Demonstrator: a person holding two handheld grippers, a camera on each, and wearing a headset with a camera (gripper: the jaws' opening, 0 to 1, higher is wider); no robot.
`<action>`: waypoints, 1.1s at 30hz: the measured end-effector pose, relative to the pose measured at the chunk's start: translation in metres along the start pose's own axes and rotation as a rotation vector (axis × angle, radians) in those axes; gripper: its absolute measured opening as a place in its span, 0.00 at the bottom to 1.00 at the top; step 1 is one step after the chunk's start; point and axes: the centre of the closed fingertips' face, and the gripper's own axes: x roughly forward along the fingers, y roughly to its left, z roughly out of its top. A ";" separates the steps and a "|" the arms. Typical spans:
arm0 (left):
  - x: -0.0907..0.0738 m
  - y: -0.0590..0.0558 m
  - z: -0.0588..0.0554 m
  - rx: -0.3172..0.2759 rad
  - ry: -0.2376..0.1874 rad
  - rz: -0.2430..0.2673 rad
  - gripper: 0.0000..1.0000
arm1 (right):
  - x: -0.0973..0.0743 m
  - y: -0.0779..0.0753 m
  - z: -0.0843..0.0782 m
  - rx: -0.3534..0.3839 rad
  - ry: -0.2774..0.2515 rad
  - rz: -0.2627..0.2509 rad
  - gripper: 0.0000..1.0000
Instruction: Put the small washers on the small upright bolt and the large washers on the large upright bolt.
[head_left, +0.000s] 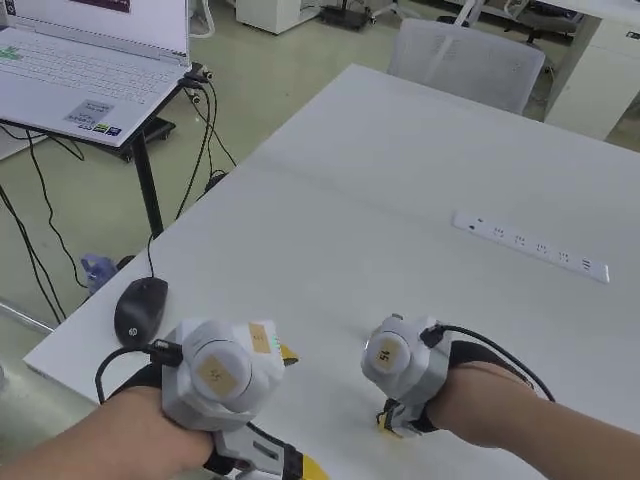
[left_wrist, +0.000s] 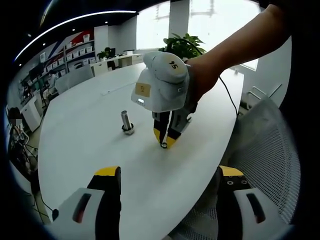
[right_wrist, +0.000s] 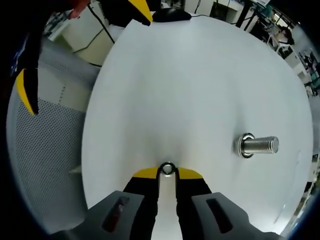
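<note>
My right gripper (right_wrist: 167, 172) is shut on a small metal washer (right_wrist: 167, 168), with its yellow tips down at the white table. In the left gripper view the right gripper (left_wrist: 164, 143) points down and the washer (left_wrist: 164, 145) touches the tabletop. A steel upright bolt (left_wrist: 126, 121) stands a short way beside it with a washer around its base; in the right gripper view the bolt (right_wrist: 256, 145) lies to the right. My left gripper (left_wrist: 169, 175) is open, jaws wide apart, facing the right gripper. In the head view the left gripper (head_left: 300, 410) and right gripper (head_left: 392, 420) sit near the table's front edge.
A black mouse (head_left: 139, 308) lies at the table's left corner and a white power strip (head_left: 530, 246) at the right. A laptop (head_left: 85, 65) stands on a side stand to the left. A grey mesh chair (head_left: 465, 62) is at the far edge, another chair (left_wrist: 265, 165) close by.
</note>
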 end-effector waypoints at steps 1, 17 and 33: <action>-0.001 0.000 0.000 0.001 0.003 -0.001 0.77 | 0.000 0.001 0.000 -0.002 -0.003 -0.001 0.12; -0.003 0.001 0.000 0.001 -0.001 0.002 0.77 | -0.036 -0.008 -0.034 0.097 -0.011 -0.021 0.12; -0.001 0.015 0.008 -0.013 -0.026 0.010 0.85 | -0.085 -0.019 -0.090 0.225 -0.037 -0.070 0.12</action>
